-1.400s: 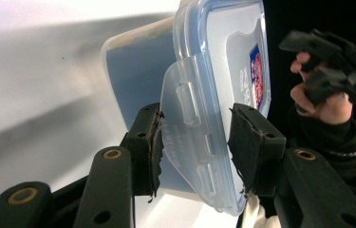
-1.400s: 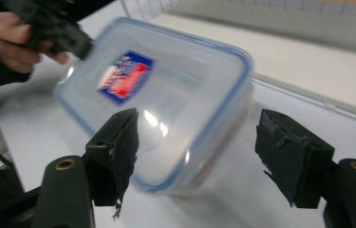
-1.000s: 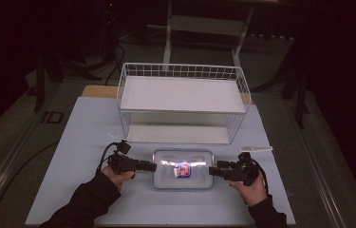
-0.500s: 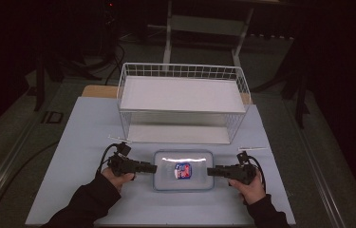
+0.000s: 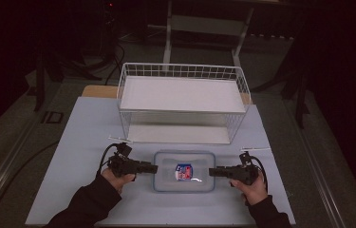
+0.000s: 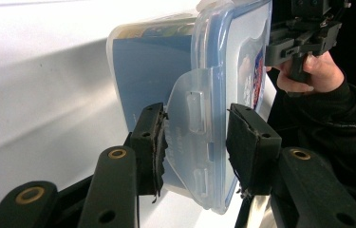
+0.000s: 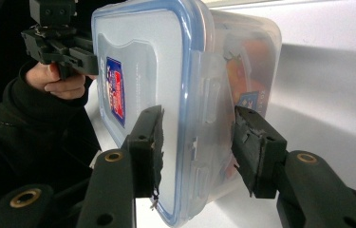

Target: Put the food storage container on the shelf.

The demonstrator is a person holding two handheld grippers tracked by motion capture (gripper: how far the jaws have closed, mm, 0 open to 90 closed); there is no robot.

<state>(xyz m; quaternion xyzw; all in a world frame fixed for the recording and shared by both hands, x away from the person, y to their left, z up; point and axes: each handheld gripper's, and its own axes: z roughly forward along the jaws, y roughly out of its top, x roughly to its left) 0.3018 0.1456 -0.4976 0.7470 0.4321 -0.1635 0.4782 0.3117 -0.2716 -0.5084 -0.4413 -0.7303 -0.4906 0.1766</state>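
Note:
A clear plastic box (image 5: pixel 183 171) with a blue-rimmed lid and a red-and-blue label lies on the white table top (image 5: pixel 80 137), near the front edge. My left gripper (image 5: pixel 155 167) is at its left end, open, with the lid's latch flap (image 6: pixel 190 109) between the jaws. In the left gripper view the gripper (image 6: pixel 196 142) straddles that end of the box (image 6: pixel 152 71). My right gripper (image 5: pixel 210 172) is at the right end, open. In its own view the gripper (image 7: pixel 197 142) has its jaws on either side of the box (image 7: pixel 142 61), one over the lid and one under the base.
A white wire basket (image 5: pixel 180 67) on a raised frame stands behind the box, across the back of the table. A person's hands and dark sleeves (image 5: pixel 90 202) come in from the front edge. The surroundings are dark.
Both hands and the box have shifted a little toward the front edge. The bright glare on the lid has faded.

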